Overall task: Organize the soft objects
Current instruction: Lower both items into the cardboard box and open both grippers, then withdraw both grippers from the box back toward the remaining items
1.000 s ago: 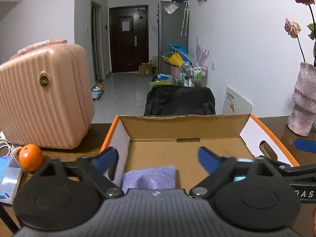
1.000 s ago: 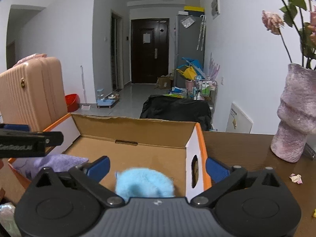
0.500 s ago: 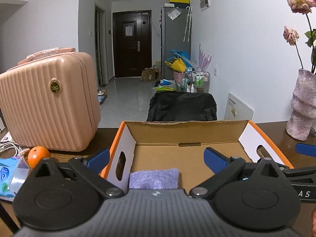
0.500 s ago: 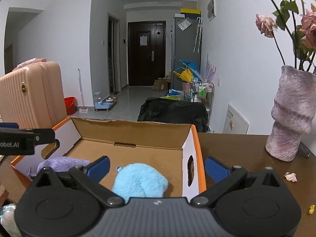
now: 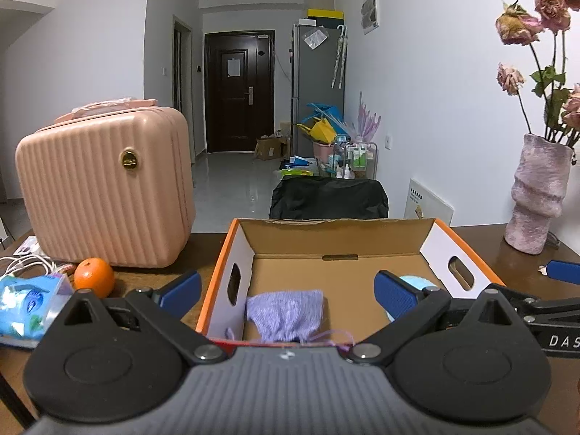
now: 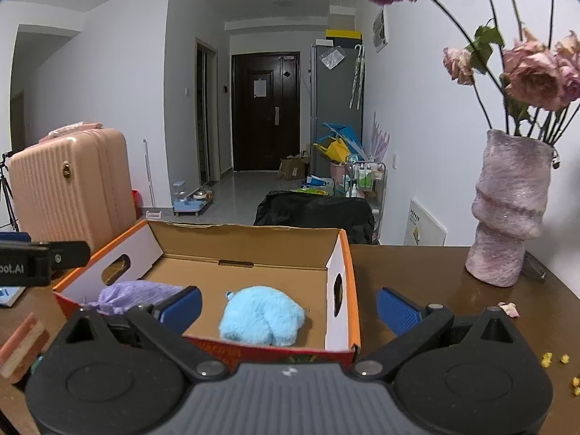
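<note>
Grippers both back off from the box (image 5: 427, 233) compared with a second ago: we now see its near wall and more worktop (image 6: 417, 264) in both views, where earlier the fingers reached over the box floor. Left gripper (image 5: 286, 288) has jaws wide apart, nothing between them; right gripper (image 6: 289, 304) likewise spread and empty.

Purple pouch (image 5: 286, 311) lies on the box floor at the near left corner, drawstring trailing toward the near wall. Blue plush (image 6: 262, 315) lies on the floor toward the near right, close to the right wall but apart from the pouch. Neither item touches a gripper.

We judge that both soft items are released and the withdrawal marks the end of this placement. Orange (image 5: 94, 277), tissue pack (image 5: 30, 299) and suitcase (image 5: 105, 188) sit left of the box; vase (image 6: 507, 210) stands to the right. At the left edge of the right view a pink-and-cream item (image 6: 21, 344) lies on the worktop; we cannot tell what it is, possibly another soft item to collect.
</note>
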`<action>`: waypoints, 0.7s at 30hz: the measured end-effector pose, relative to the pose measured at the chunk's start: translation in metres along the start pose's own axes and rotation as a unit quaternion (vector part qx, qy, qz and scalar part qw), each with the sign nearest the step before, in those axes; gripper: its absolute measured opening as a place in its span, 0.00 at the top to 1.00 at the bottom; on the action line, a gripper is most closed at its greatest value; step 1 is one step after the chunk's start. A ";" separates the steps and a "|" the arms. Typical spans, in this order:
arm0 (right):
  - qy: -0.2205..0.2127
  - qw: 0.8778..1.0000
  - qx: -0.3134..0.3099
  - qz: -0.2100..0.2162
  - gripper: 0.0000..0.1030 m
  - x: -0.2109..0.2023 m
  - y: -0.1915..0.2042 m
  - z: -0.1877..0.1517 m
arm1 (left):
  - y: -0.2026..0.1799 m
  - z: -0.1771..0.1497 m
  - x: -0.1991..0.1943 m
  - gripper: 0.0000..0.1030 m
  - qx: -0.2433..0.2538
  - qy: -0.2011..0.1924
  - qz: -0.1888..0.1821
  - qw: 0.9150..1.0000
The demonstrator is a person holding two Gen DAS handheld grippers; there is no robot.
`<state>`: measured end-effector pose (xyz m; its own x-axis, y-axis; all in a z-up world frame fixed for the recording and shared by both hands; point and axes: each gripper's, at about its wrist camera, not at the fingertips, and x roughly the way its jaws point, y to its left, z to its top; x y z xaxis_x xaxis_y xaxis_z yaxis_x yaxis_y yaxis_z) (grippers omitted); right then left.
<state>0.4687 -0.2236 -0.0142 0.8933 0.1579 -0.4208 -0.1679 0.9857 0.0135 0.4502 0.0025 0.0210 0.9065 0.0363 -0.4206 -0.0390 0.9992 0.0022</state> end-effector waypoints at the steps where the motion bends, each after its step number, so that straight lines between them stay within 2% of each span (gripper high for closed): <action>1: -0.002 1.000 0.000 0.000 0.00 -0.006 0.001 -0.001 | 0.001 -0.002 -0.005 0.00 0.000 -0.001 0.001 1.000; 21: -0.032 0.999 0.013 0.000 0.00 -0.103 0.014 -0.023 | 0.007 -0.028 -0.102 0.00 -0.006 -0.017 0.003 1.000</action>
<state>0.3646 -0.2276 0.0088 0.9179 0.1614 -0.3624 -0.1586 0.9866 0.0376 0.3453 0.0056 0.0385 0.9201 0.0436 -0.3892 -0.0502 0.9987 -0.0068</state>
